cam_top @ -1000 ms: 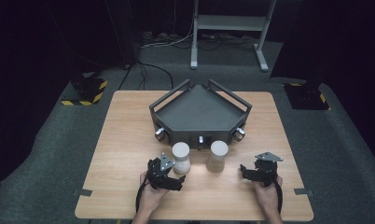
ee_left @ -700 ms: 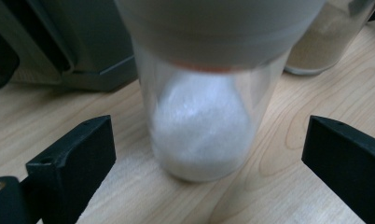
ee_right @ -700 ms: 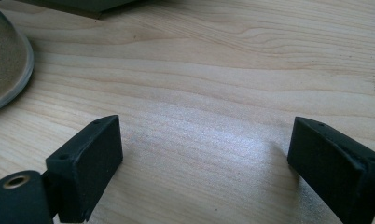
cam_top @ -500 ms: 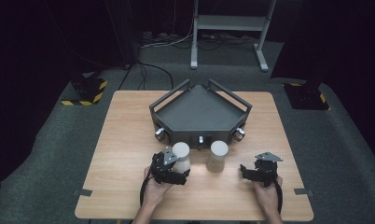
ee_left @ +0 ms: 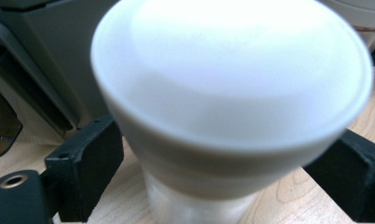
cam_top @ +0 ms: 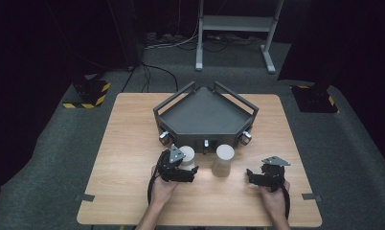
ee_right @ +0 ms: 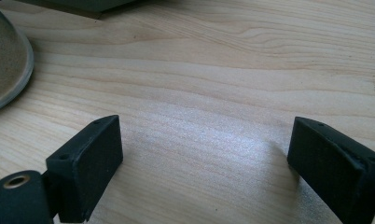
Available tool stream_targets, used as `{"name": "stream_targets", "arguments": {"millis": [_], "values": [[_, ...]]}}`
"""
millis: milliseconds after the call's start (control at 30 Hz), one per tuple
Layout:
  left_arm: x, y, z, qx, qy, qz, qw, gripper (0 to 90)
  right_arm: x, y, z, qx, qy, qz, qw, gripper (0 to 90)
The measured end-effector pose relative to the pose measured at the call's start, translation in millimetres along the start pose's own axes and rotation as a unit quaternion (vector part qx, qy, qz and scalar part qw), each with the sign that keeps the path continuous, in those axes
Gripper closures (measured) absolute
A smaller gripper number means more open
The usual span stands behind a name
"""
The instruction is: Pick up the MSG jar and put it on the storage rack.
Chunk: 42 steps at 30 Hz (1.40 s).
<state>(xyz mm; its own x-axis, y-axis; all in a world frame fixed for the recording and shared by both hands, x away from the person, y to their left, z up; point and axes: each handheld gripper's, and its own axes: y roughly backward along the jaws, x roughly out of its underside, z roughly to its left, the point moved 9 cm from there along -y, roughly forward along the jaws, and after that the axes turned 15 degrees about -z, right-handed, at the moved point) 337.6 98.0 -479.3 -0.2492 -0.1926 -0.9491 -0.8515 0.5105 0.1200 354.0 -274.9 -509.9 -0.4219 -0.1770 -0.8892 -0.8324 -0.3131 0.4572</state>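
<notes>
Having closed in since a second ago, left gripper (cam_top: 186,168) now straddling the white cup (ee_left: 232,93), jaws apart on either side and not visibly pressing its wall. Sitting upright on the wooden table (cam_top: 128,143), smooth, glossy, flaring wide toward the rim. Lying well apart at the near right, right gripper (ee_right: 204,158), jaws spread over bare wood. Standing between both, a grey speckled cup (cam_top: 223,160). Resting beyond, touching neither cup, a dark angular tray (cam_top: 205,115).
</notes>
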Motion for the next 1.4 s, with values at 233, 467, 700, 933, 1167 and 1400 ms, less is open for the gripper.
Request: {"name": "stream_targets", "arguments": {"millis": [233, 467, 700, 933, 1167, 1400], "values": [[-2.8, -4.2, -0.6, 0.001, 0.004, -0.006, 1.0000, 13.0, 0.0, 0.0, 0.1, 0.000, 0.000, 0.000, 1.0000, 10.0], [-4.0, -6.4, -1.2, 0.001, 0.001, -0.012, 0.9999, 18.7, 0.0, 0.0, 0.1, 0.000, 0.000, 0.000, 1.0000, 10.1], [-4.0, -9.2, -1.8, 0.000, -0.001, -0.015, 0.9999, 22.6, 0.0, 0.1, 0.1, 0.000, 0.000, 0.000, 1.0000, 10.1], [-3.2, -11.0, -2.9, 0.001, -0.001, -0.017, 0.9998, 26.1, 0.0, 0.1, 0.2, 0.000, 0.000, 0.000, 1.0000, 10.1], [-2.3, -12.2, -4.3, 0.002, -0.004, -0.020, 0.9998, 30.4, 0.1, 0.1, 0.2, 0.000, 0.000, 0.000, 1.0000, 10.2], [-2.3, -11.8, -3.1, -0.001, -0.003, -0.024, 0.9997, 34.2, 0.1, 0.2, 0.3, 0.001, 0.000, 0.000, 1.0000, 10.2]]}}
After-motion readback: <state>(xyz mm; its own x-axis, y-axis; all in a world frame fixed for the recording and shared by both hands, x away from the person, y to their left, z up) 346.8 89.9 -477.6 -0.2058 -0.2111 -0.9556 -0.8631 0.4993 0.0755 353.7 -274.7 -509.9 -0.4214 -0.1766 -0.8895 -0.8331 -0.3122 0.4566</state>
